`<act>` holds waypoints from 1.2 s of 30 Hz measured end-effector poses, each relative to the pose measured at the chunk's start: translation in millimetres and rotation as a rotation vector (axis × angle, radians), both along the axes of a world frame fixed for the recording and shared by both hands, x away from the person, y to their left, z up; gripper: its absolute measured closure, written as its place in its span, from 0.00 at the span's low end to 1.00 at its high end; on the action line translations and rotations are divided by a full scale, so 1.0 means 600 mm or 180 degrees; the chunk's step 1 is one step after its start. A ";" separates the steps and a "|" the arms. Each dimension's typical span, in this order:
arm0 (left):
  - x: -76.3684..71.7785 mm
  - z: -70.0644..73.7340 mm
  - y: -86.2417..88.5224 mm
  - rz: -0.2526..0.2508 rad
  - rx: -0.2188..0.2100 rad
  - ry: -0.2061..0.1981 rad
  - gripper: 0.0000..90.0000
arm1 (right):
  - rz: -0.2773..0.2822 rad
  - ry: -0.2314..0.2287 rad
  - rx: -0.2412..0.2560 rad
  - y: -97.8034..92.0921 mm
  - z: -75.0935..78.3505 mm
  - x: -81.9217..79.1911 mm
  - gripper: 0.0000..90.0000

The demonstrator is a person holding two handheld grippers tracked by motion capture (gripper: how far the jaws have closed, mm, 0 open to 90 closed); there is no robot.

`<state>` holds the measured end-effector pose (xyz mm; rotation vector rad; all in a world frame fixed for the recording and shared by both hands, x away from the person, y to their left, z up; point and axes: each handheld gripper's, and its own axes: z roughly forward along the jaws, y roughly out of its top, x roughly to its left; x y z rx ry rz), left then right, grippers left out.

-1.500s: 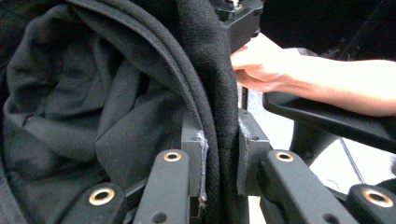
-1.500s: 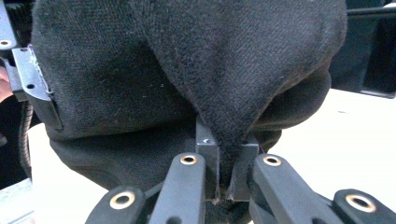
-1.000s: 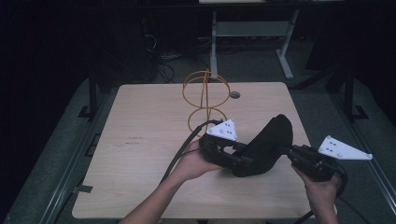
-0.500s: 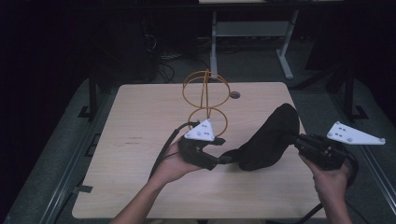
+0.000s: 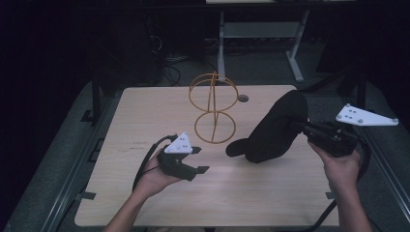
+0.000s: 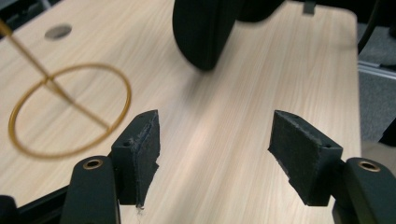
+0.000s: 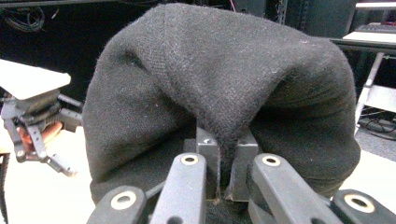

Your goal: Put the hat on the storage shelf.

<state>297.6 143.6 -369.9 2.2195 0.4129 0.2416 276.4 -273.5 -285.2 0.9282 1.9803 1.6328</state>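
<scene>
Since half a second ago my left gripper has let go of the black knit hat and pulled back toward the table's front edge, jaws released wide. My right gripper is clenched on a fold of the hat, holding it above the table's right side, brim drooping. That thin pinch could slip and drop it before it reaches the wire stand. Both forearms reach in low from the front edge.
</scene>
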 end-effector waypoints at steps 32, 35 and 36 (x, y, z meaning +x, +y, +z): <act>0.014 -0.090 0.121 0.0584 0.0268 0.0037 0.29 | 0.0079 -0.0082 -0.0437 0.113 0.148 0.146 0.96; 0.016 -0.093 0.122 0.0611 0.0237 0.0048 0.29 | 0.0103 -0.0074 -0.0492 0.132 0.157 0.162 0.96; 0.016 -0.094 0.122 0.0612 0.0228 0.0054 0.29 | 0.0115 -0.0067 -0.0507 0.138 0.160 0.168 0.96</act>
